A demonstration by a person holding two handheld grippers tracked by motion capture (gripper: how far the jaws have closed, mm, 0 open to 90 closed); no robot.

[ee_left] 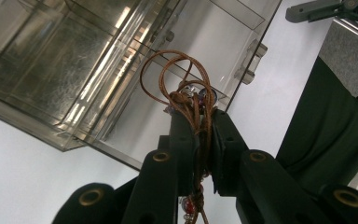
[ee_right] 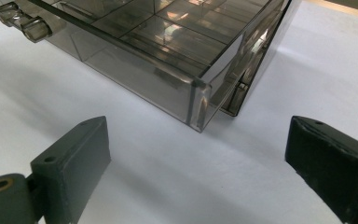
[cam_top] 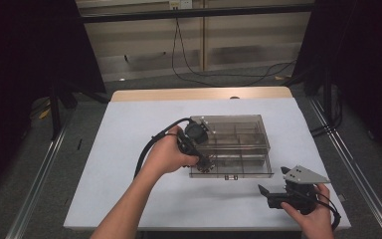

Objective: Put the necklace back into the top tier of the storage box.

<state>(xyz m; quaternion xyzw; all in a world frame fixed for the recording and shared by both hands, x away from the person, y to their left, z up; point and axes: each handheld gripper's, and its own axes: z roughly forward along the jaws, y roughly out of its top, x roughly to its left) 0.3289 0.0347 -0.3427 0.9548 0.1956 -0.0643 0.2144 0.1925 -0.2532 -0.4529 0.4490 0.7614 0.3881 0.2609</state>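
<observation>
The left gripper (ee_left: 200, 135) pinched a brown cord necklace (ee_left: 186, 93) between its jaws, loops sticking out past the tips above the smoky clear compartment box (cam_top: 238, 149); the right gripper (ee_right: 196, 158) rested spread wide, near the box's corner

The smoked clear compartment box (cam_top: 238, 144) is the one obstacle on the white worktop (cam_top: 129, 189). Left of the box, in front of it and behind it the worktop lies bare, wide enough for a hand to pass. At the box's front left corner the left tongs (cam_top: 205, 163) block the way, clamped on a brown cord necklace (ee_left: 186, 93) over the open compartments. Right of the box's front right corner the right tongs (cam_top: 268, 195) rest with jaws apart, leaving a gap between them and the box.
</observation>
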